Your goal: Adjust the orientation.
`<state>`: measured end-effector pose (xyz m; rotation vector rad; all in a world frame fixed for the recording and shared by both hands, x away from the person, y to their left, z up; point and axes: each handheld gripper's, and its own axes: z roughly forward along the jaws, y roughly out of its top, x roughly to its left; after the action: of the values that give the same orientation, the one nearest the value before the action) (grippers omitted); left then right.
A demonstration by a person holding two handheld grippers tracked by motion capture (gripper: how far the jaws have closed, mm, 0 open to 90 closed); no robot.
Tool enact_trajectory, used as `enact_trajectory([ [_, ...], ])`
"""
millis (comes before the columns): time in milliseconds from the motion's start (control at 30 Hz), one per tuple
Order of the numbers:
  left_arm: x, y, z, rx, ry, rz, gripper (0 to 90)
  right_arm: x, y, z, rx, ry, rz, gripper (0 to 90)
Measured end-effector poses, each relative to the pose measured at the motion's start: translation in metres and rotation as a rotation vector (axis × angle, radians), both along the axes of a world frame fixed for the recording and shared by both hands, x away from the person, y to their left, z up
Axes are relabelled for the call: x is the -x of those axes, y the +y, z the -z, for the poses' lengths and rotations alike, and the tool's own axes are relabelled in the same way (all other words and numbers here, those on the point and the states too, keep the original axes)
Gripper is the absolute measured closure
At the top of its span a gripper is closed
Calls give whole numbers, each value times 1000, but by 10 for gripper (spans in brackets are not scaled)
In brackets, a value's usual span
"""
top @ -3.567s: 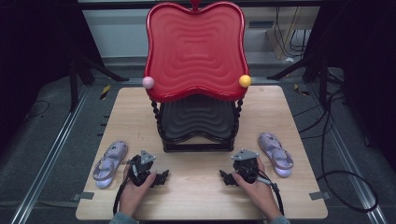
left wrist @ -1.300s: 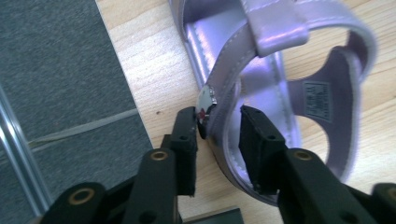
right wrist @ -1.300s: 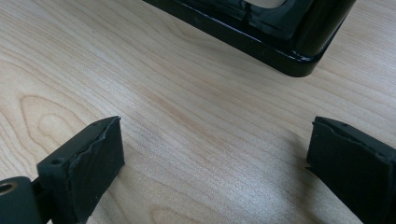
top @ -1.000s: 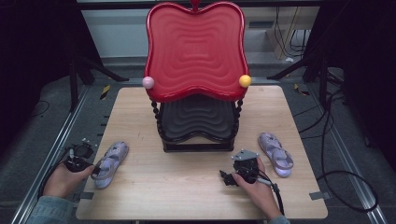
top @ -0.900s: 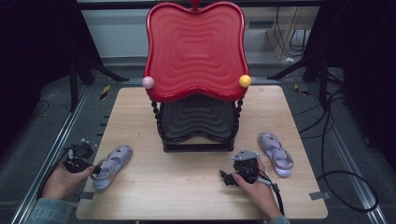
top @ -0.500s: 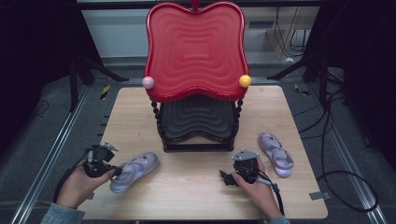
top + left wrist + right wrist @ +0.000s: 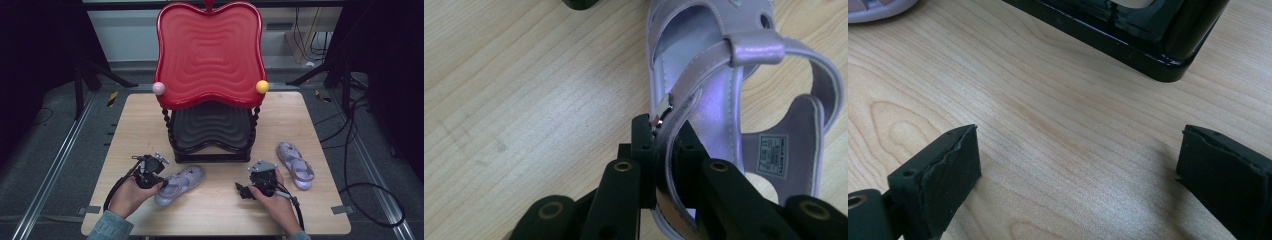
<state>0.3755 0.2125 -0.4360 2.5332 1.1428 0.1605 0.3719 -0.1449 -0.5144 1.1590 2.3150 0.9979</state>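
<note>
Seen from above, the left gripper (image 7: 159, 181) holds a lilac sandal (image 7: 180, 184) by its side at the front of the wooden desk (image 7: 130, 130), just before the two-tier stand (image 7: 210, 120) with its red top tray and black lower tray. The left gripper view adds what the high view cannot: the jaws are clamped on the sandal's (image 7: 704, 100) ankle strap beside a small metal buckle (image 7: 663, 107), with a size label on the pearly insole. The right gripper (image 7: 244, 190) rests on the desk with jaws wide apart on bare wood. A second sandal (image 7: 296, 165) lies at its right.
</note>
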Motion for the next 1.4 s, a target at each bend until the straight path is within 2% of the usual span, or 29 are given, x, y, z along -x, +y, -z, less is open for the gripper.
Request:
enact_trajectory([
  [67, 2, 1, 1, 2, 7, 4, 830, 0, 0, 0, 0, -1, -1, 43],
  [133, 4, 0, 6, -19, 14, 12, 830, 0, 0, 0, 0, -1, -1, 43],
  [433, 2, 3, 11, -42, 8, 12, 826, 0, 0, 0, 0, 0, 0, 43],
  [600, 4, 3, 11, -40, -1, 22, 777, 0, 0, 0, 0, -1, -2, 43],
  [767, 11, 0, 0, -53, -28, 54, 651, 0, 0, 0, 0, -1, -1, 43],
  [867, 21, -2, -22, -60, -95, 70, 601, 0, 0, 0, 0, -1, -1, 43],
  [933, 23, -3, -27, -58, -107, 75, 576, 0, 0, 0, 0, -1, -1, 43],
  [967, 28, -3, -36, -56, -130, 84, 565, 0, 0, 0, 0, 0, 0, 43],
  [1000, 31, -3, -40, -48, -137, 86, 539, 0, 0, 0, 0, 0, 0, 43],
  [1100, 37, -5, -44, -40, -135, 99, 490, 0, 0, 0, 0, 0, 0, 43],
  [1200, 45, -11, -45, -53, -134, 119, 451, 0, 0, 0, 0, -1, -1, 43],
  [1300, 51, -18, -45, -54, -114, 157, 478, 0, 0, 0, 0, -1, -1, 43],
  [1400, 52, -23, -42, -71, -96, 173, 521, 0, 0, 0, 0, -1, -1, 43],
])
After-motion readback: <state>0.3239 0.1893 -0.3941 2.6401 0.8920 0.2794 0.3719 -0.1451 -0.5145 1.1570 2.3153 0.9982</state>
